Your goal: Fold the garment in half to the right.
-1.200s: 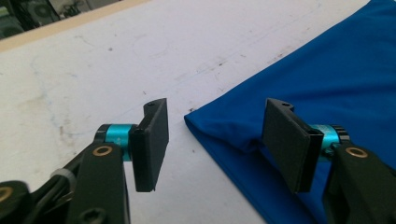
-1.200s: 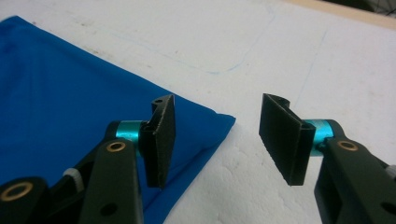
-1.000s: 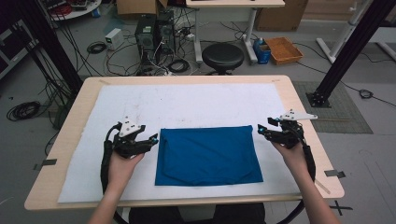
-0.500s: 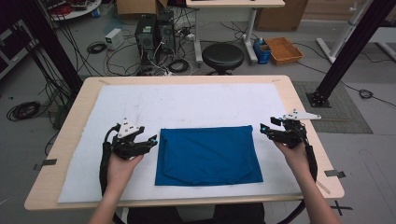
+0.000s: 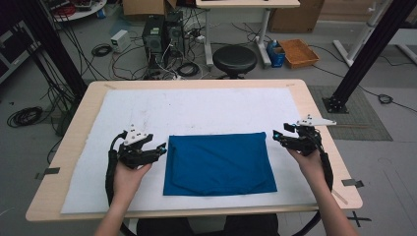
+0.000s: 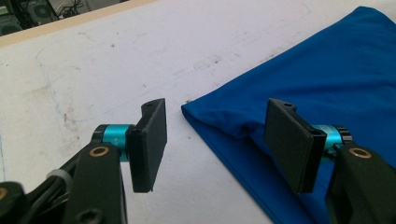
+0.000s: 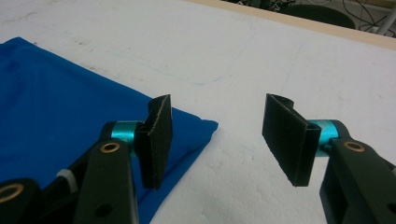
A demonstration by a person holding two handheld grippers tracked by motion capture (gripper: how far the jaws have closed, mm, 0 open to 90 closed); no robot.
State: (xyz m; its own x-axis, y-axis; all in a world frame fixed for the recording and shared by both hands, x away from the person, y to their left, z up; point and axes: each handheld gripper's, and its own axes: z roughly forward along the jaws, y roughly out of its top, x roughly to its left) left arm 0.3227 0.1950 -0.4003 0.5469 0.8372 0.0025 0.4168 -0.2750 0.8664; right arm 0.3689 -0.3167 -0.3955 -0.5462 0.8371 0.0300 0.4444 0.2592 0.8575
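Cloth: a blue cloth (image 5: 219, 163) lies folded into a flat rectangle on the white mat (image 5: 196, 110), near the front middle of the table (image 5: 314, 105); its edges look tidy, with a slight pucker along the near edge
Left gripper: the left gripper (image 5: 160, 150) sits just beside the cloth's left edge, jaws standing apart with nothing between them; in the left gripper view the cloth's far left corner (image 6: 189, 108) lies just ahead of the gap
Right gripper: the right gripper (image 5: 278, 137) sits just off the cloth's far right corner, jaws apart and empty; in the right gripper view that corner (image 7: 208, 125) lies beside the left-hand jaw, not inside the gap
Step in hand: both hands look poised at the two far corners, most likely lining up for a grasp
Next move: each gripper probably has to slide its lower jaw under its corner and pinch all layers together; a shallow bite could catch only the top layer and spoil the fold
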